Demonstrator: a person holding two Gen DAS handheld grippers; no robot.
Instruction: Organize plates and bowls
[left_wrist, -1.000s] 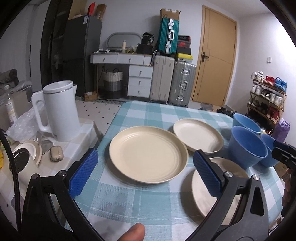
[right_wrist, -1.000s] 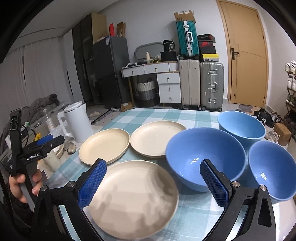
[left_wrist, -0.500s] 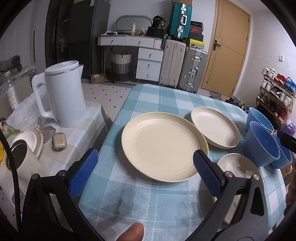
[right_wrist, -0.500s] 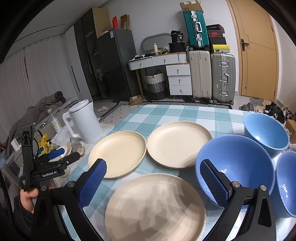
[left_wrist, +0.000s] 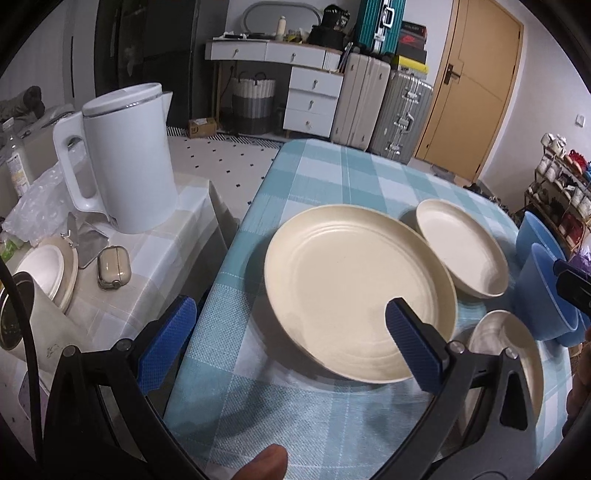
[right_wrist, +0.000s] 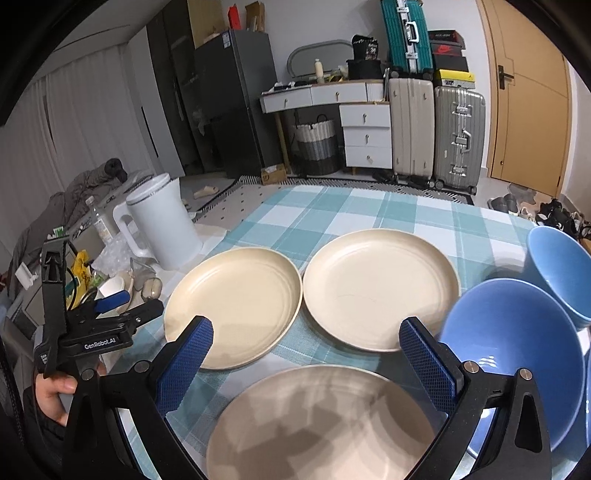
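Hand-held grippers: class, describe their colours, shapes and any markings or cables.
Each hand-held gripper has a black forked frame with silver bolts and blue cross-hatched fingers. The left hand-held gripper carries white "GenRobot.AI" lettering and a black cable.

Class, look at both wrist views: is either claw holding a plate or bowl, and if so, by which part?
Nothing is held. The left claw and the right claw are both open, hovering over the cream plates with no rim between their fingers.

We are in a lived-in home: behind the desk (right_wrist: 369, 210) with its checked cloth stand suitcases (right_wrist: 436, 129) beside a wooden door (right_wrist: 528, 96), a white drawer unit (right_wrist: 365, 133), a dark fridge (right_wrist: 236, 99), and a shoe rack (left_wrist: 561, 184) to its right.
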